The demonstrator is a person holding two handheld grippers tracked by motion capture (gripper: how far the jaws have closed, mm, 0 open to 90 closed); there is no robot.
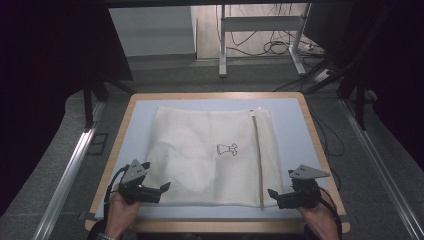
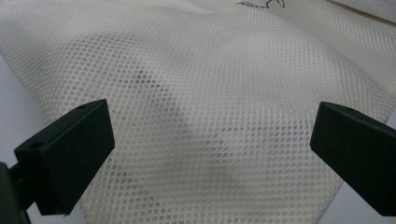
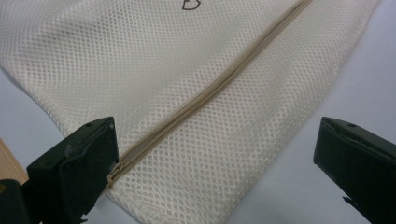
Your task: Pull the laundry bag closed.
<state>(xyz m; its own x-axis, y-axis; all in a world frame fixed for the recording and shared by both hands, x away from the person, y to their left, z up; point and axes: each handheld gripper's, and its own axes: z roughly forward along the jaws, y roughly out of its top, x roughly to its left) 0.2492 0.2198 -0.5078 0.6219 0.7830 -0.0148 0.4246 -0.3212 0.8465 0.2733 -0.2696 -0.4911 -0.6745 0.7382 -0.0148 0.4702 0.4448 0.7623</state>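
High view: a table point(image 1: 310, 125) with a wooden rim and pale blue top stands before a floor strewn with cables point(image 1: 272, 47) and a metal desk frame point(image 1: 260, 25); nothing lies between the grippers and the bag. A mesh laundry bag point(image 1: 200, 150) lies flat across the middle of the table. The left gripper point(image 1: 162, 189) sits at the bag's near left corner, its jaws spread wide over the mesh. The right gripper point(image 1: 272, 194) sits just beside the near right corner, jaws also wide apart and gripping nothing.

Left gripper view shows the bag point(image 2: 210, 93) spreading under and beyond the left gripper point(image 2: 210, 158).

Right gripper view shows the zipper point(image 3: 210, 93) running away from the near edge, its end touching or just at one jaw of the right gripper point(image 3: 215, 172).

The bag is cream-white, finely holed, slightly rumpled, with a tan zipper point(image 1: 257, 155) and a small dark drawing point(image 1: 226, 148) near its middle.
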